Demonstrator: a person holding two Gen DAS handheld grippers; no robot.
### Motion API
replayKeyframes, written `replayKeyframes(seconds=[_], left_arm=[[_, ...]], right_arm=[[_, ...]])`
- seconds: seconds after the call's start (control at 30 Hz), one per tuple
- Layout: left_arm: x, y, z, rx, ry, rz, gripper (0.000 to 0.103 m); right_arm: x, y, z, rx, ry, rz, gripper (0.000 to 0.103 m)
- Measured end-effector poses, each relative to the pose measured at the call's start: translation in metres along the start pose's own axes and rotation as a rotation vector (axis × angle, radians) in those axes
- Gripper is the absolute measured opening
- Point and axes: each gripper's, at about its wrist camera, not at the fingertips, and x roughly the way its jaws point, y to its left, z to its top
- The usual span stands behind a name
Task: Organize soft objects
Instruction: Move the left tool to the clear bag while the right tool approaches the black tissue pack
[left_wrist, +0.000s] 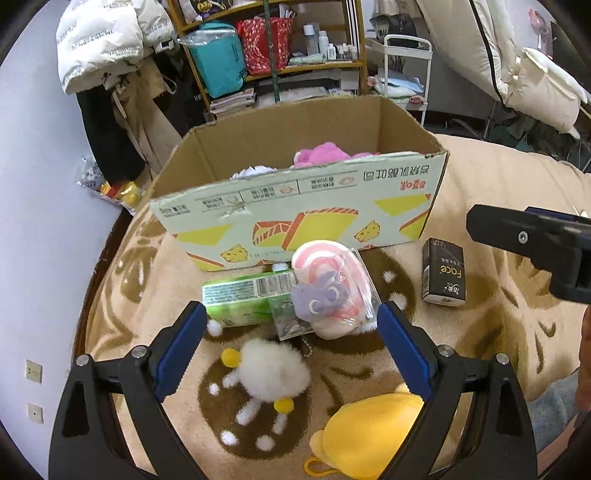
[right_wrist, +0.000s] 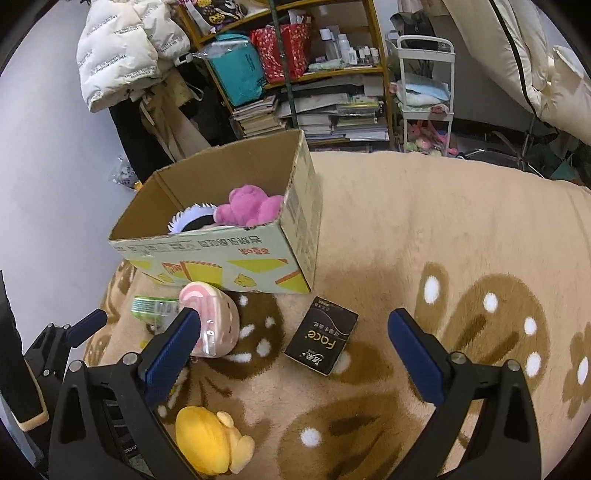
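My left gripper (left_wrist: 291, 314) is open and hangs over the beige blanket. Between and just beyond its blue pads lies a bagged pink and purple plush (left_wrist: 328, 291), untouched, beside a green tissue pack (left_wrist: 240, 295). A white fluffy toy (left_wrist: 273, 373) and a yellow plush (left_wrist: 369, 439) lie nearer the camera. My right gripper (right_wrist: 293, 321) is open too, above a black tissue pack (right_wrist: 321, 339). The bagged plush (right_wrist: 214, 317) sits behind its left finger, and the yellow plush (right_wrist: 210, 443) is lower left. An open cardboard box (left_wrist: 295, 206) (right_wrist: 221, 258) holds a pink plush (right_wrist: 251, 208).
The blanket (right_wrist: 406, 221) with brown flower patterns covers the surface and stretches bare to the right of the box. Behind stand a cluttered shelf (right_wrist: 314, 74), hanging coats (left_wrist: 110, 55) and a white trolley (right_wrist: 424, 92). The other gripper (left_wrist: 535, 243) shows at the right edge.
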Motion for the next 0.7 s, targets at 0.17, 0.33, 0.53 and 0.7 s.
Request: replayKeyframes(seconds=[0.17, 0.33, 0.53, 0.7], left_arm=[[0.009, 0.0, 0.003, -0.023, 0.018, -0.04, 0.092], [0.02, -0.003, 0.005, -0.029, 0.028, -0.084, 0.092], [0.033, -0.008, 0.009, -0.014, 0.035, -0.088, 0.092], [0.045, -0.006, 0.009, -0.021, 0.067, -0.098, 0.092]], right_arm=[[0.013, -0.001, 0.002, 0.005, 0.029, -0.027, 0.103], [0.03, -0.005, 0.002, 0.013, 0.068, -0.043, 0.103], [0.052, -0.007, 0.0, 0.008, 0.12, -0.078, 0.103], [0.065, -0.012, 0.001, 0.029, 0.157, -0.096, 0.103]])
